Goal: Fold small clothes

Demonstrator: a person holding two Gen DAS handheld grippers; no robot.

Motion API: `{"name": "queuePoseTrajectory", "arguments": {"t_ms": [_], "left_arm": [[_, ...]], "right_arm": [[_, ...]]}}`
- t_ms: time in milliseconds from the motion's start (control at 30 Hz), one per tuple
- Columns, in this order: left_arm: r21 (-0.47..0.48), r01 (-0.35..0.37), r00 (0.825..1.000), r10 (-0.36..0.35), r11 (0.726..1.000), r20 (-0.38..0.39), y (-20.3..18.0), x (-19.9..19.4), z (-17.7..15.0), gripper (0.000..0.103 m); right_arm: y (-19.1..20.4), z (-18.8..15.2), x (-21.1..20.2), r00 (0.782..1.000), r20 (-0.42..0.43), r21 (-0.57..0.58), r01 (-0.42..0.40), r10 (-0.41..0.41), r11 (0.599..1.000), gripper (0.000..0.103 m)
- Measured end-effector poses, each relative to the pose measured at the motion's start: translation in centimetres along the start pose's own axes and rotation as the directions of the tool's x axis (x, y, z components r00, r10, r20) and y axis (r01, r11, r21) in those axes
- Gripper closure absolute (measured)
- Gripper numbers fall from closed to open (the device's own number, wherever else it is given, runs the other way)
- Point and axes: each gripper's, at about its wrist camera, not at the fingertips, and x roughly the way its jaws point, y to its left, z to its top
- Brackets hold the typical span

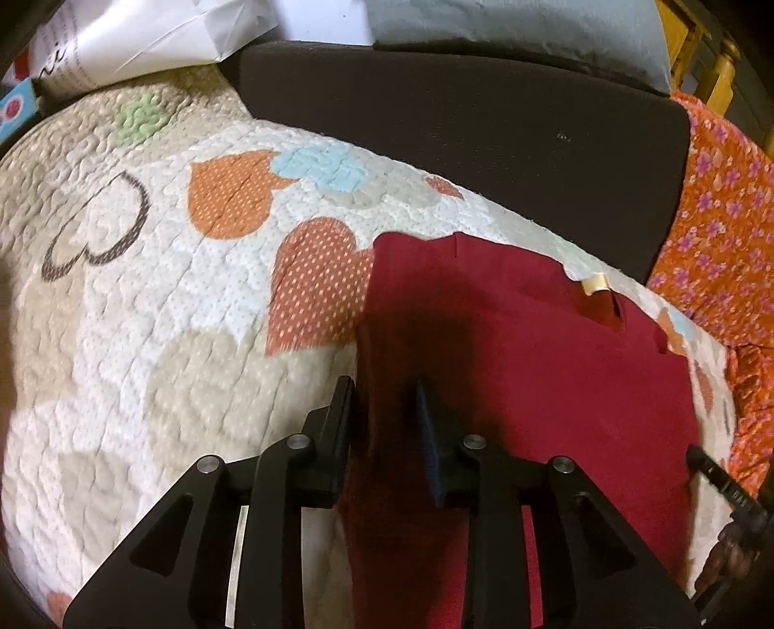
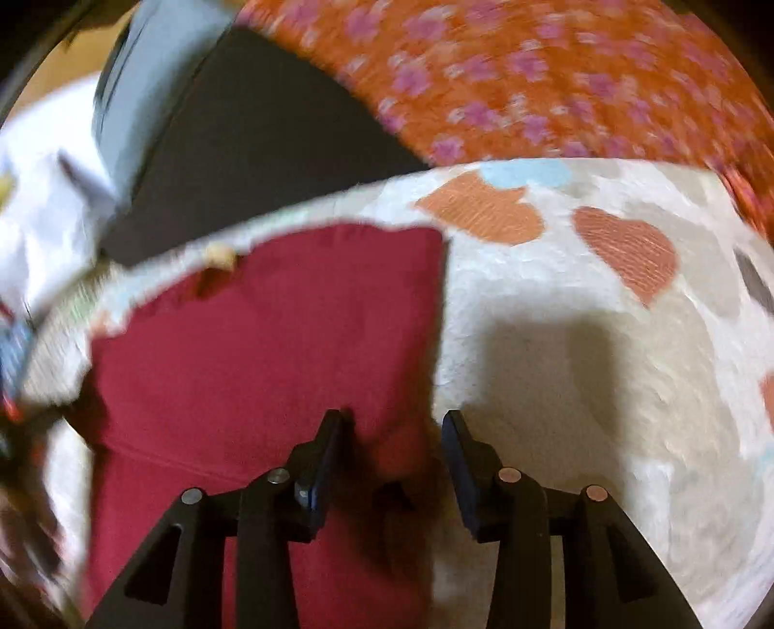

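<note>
A dark red garment lies flat on a quilted bedspread with heart shapes. A cream neck label shows at its far edge. My left gripper is open over the garment's left edge, one finger on each side of that edge. In the right wrist view the same garment lies left of centre, blurred by motion. My right gripper is open over the garment's right edge, left finger above the cloth, right finger above the quilt. The right gripper's tip also shows in the left wrist view.
A dark brown cushion lies beyond the quilt. An orange cloth with pink flowers is at the right. A grey pillow and white paper bags sit at the back.
</note>
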Motion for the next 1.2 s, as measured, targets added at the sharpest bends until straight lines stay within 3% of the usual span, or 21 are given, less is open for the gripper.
{"name": "queuePoseTrajectory", "arguments": {"t_ms": [67, 200, 300, 433, 467, 500, 567, 633, 833, 900, 967, 1200], "left_arm": [[-0.009, 0.004, 1.000, -0.004, 1.000, -0.016, 0.3, -0.9, -0.6, 0.064], [-0.058, 0.042, 0.998, -0.044, 0.997, -0.044, 1.1, -3.5, -2.2, 0.063], [-0.046, 0.048, 0.999, -0.049, 0.998, -0.021, 1.2, -5.5, -3.4, 0.063], [-0.074, 0.051, 0.997, -0.055, 0.996, -0.052, 1.7, -6.2, -6.0, 0.062], [-0.086, 0.060, 0.996, -0.066, 0.995, -0.066, 1.8, -6.1, -6.5, 0.062], [-0.102, 0.067, 0.993, -0.076, 0.993, -0.086, 1.8, -6.0, -7.3, 0.062], [-0.115, 0.076, 0.991, -0.088, 0.990, -0.104, 1.8, -6.1, -8.4, 0.062], [-0.118, 0.077, 0.990, -0.090, 0.990, -0.112, 1.6, -6.1, -9.2, 0.062], [-0.127, 0.069, 0.986, -0.087, 0.990, -0.142, 1.4, -6.5, -11.4, 0.062], [-0.133, 0.071, 0.985, -0.090, 0.989, -0.146, 1.7, -7.1, -12.3, 0.062], [-0.140, 0.086, 0.981, -0.108, 0.986, -0.159, 1.7, -7.8, -13.3, 0.062], [-0.083, 0.147, 0.966, -0.161, 0.986, -0.201, 0.5, -11.4, -17.8, 0.062]], "right_arm": [[-0.8, -0.4, -1.5, 0.999, 0.046, 0.031, 0.001, -0.002, 1.000, 0.061], [-1.7, -1.3, -1.0, 1.000, -0.004, 0.052, -0.014, 0.014, 0.999, 0.061], [-1.9, -2.2, -1.0, 0.999, 0.000, 0.093, -0.038, 0.038, 0.995, 0.061], [-2.2, -2.6, 0.1, 0.992, -0.013, 0.152, -0.123, 0.127, 0.981, 0.061], [-2.0, -2.8, 0.7, 0.990, -0.034, 0.144, -0.133, 0.139, 0.981, 0.063], [-1.7, -2.9, 0.6, 0.993, -0.020, 0.111, -0.113, 0.116, 0.987, 0.075], [-1.0, -2.9, 0.0, 0.997, 0.005, 0.032, -0.081, 0.081, 0.996, 0.085], [-1.3, -2.8, -0.5, 0.997, 0.043, 0.015, -0.057, 0.056, 0.998, 0.086], [-2.7, -3.3, -0.7, 0.999, 0.018, 0.109, -0.050, 0.048, 0.993, 0.087], [-2.8, -4.0, -2.2, 0.999, -0.004, 0.136, -0.043, 0.044, 0.990, 0.081], [-2.6, -5.4, -4.2, 0.994, -0.042, 0.128, -0.097, 0.104, 0.987, 0.064], [-3.0, -12.9, -10.3, 0.955, -0.198, 0.088, -0.207, 0.220, 0.974, 0.058]]}}
